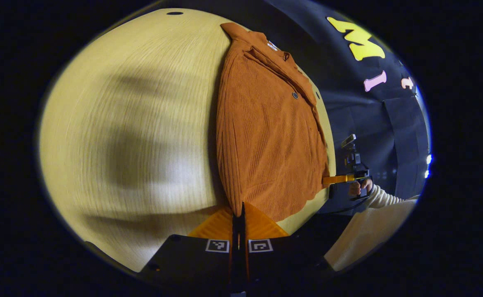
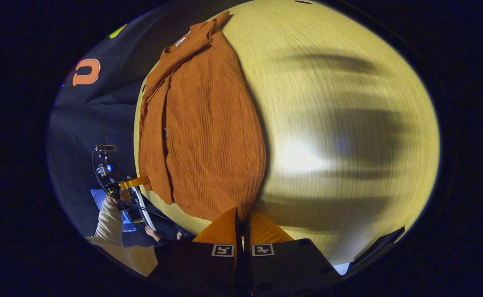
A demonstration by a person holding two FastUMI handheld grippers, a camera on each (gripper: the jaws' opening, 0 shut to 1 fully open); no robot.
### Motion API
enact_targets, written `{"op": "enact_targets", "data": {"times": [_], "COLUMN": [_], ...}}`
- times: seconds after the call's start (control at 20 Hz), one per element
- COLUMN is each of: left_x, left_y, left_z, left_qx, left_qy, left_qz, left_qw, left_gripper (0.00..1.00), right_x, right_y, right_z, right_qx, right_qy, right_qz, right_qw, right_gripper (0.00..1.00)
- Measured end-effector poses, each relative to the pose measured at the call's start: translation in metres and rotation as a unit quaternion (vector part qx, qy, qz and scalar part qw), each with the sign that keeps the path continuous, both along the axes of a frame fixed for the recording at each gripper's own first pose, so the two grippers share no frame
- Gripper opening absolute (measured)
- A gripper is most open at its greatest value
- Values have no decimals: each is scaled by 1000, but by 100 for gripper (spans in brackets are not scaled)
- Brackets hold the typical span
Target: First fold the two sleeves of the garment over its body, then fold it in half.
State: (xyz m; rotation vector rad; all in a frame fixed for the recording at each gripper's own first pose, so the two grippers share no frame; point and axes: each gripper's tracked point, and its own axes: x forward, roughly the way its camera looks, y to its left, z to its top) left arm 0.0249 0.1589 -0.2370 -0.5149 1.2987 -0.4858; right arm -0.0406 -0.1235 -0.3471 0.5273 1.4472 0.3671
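Note:
An orange ribbed garment [image 1: 266, 136] lies flat and lengthwise on the pale wooden table [image 1: 142, 123], collar at the far end. In the left gripper view my left gripper [image 1: 238, 211] is shut on the near left corner of its hem. My right gripper [image 1: 336, 179] reaches the hem's other corner from the right. In the right gripper view the garment [image 2: 208, 136] has a folded strip of cloth along its left side. There my right gripper [image 2: 242, 214] is shut on the near hem corner. The left gripper [image 2: 136, 182] sits at the opposite corner.
The table [image 2: 340, 123] stretches wide beside the garment, crossed by soft shadows. A hand [image 1: 359, 187] with a cream ribbed sleeve [image 1: 383, 200] holds the right gripper at the table's edge. Black booth cloth [image 1: 369, 115] hangs behind. A lit screen [image 2: 101, 200] sits low beyond the table.

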Motion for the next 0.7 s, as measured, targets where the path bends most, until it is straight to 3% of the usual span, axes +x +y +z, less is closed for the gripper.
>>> {"op": "enact_targets", "data": {"times": [0.4,0.7], "left_x": [7,26], "left_y": [-9,-22], "left_z": [38,75], "left_qx": [53,99], "left_qy": [-10,-32], "left_qz": [30,-14], "left_qw": [998,995], "left_gripper": [3,3], "right_x": [12,48], "right_y": [9,31], "right_z": [58,128], "right_qx": [37,77], "right_qy": [-58,-127], "right_qz": [13,39], "right_qw": [998,988], "right_gripper": [0,0]}}
